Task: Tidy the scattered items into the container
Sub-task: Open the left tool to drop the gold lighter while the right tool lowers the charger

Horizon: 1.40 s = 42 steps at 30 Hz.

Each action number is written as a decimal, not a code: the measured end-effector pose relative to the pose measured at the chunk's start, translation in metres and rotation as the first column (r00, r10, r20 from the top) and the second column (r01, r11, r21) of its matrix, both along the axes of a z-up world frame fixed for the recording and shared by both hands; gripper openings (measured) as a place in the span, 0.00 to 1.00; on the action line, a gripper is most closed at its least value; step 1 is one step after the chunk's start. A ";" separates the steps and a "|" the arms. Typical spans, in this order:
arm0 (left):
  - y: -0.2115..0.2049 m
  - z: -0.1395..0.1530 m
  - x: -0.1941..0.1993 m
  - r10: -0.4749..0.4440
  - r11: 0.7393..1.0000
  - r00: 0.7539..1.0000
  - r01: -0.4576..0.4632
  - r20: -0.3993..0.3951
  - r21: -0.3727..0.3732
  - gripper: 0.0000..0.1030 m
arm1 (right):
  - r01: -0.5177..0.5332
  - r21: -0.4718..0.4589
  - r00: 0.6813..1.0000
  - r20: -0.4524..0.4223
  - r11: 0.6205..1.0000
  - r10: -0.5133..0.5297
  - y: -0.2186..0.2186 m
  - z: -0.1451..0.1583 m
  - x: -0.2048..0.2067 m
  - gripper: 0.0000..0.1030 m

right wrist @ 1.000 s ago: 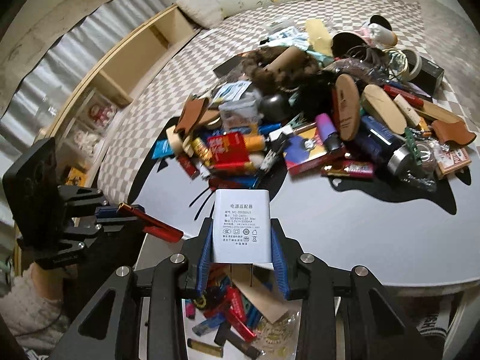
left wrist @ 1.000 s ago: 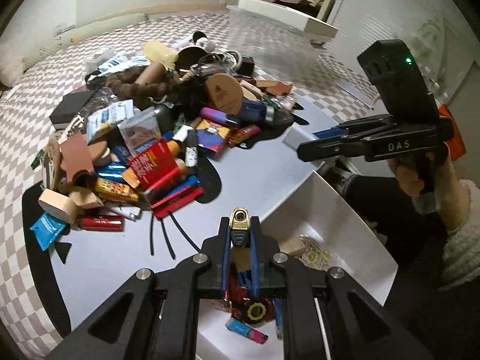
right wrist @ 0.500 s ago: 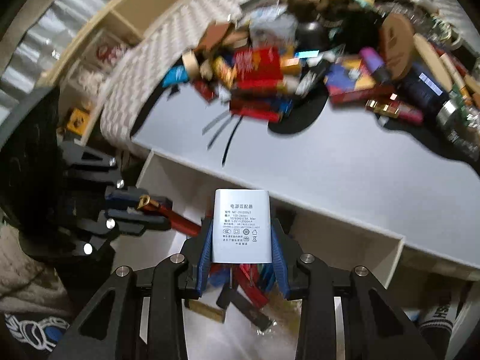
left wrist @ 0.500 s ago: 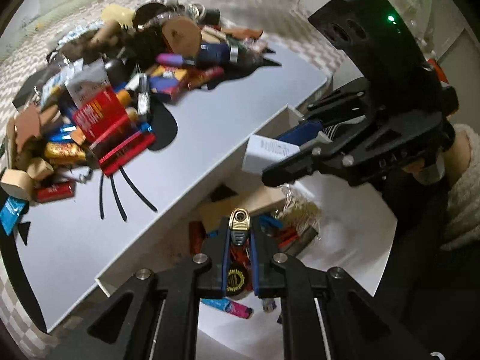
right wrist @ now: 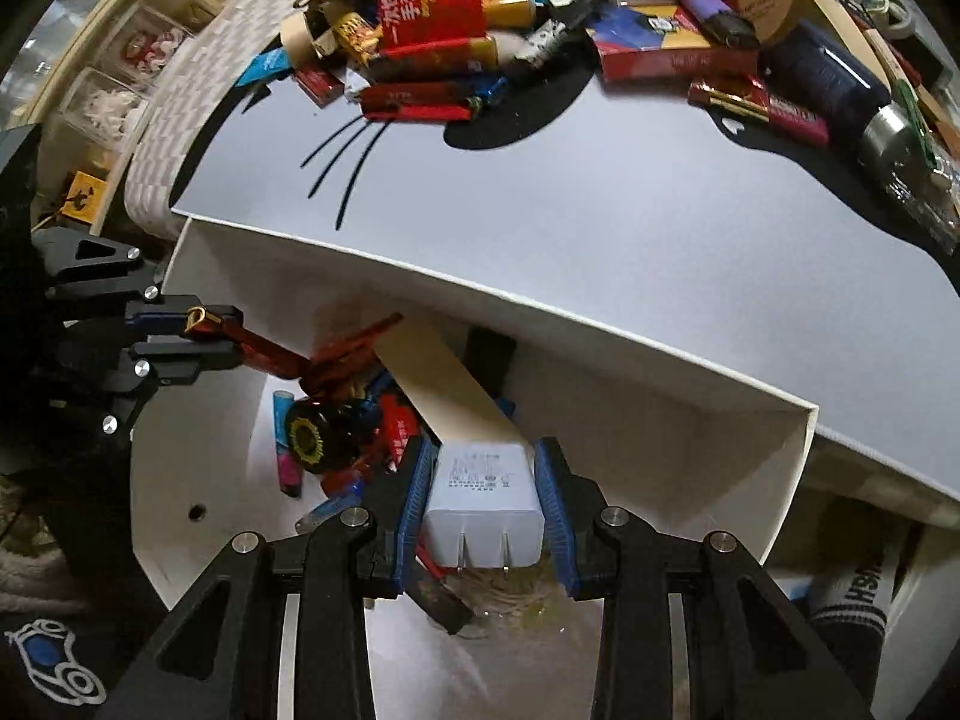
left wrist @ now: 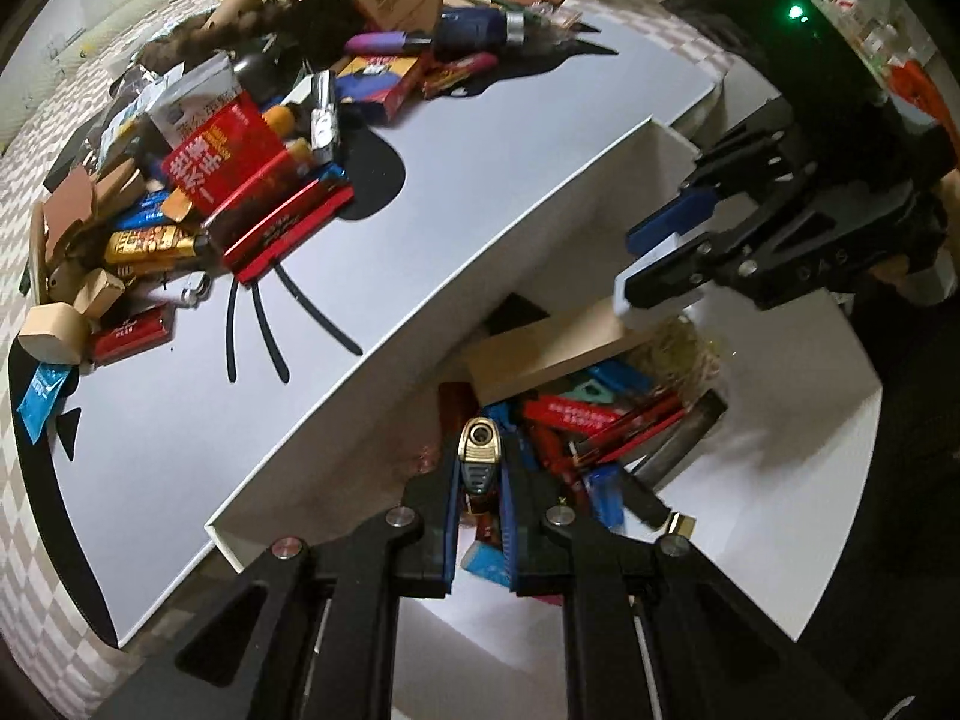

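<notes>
Both grippers hang over the white container (right wrist: 750, 438), the left gripper (left wrist: 480, 480) clamped on a gold-capped lighter (left wrist: 478, 456) and the right gripper (right wrist: 483, 504) on a white charger (right wrist: 480, 492), so letting both go together risks them knocking and bouncing out.

Both cams ride on the grippers and look down along the fingers, close in over the white box (left wrist: 798, 432) at the table (left wrist: 480, 192) edge. Left one faces in from the box's left side, right one from the opposite side, so each catches the other gripper plus the same clutter pile (right wrist: 540, 18) at the far end.
</notes>
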<state>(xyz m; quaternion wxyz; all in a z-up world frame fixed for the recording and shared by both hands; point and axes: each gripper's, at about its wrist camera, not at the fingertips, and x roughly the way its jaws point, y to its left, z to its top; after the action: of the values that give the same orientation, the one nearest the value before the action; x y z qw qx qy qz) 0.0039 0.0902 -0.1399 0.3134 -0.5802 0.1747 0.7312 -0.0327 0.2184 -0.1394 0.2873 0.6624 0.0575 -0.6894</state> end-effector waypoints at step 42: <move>-0.004 -0.009 -0.006 0.023 0.994 0.999 -0.027 -0.033 -0.105 0.72 | -0.017 0.032 1.000 -0.006 0.999 0.017 0.009 0.003 0.000 0.35</move>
<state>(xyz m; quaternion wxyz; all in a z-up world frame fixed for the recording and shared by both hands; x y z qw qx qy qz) -0.0022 0.0862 -0.1492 0.2701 -0.5864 0.2109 0.7339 -0.0325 0.2275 -0.1368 0.2824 0.6643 0.0748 -0.6880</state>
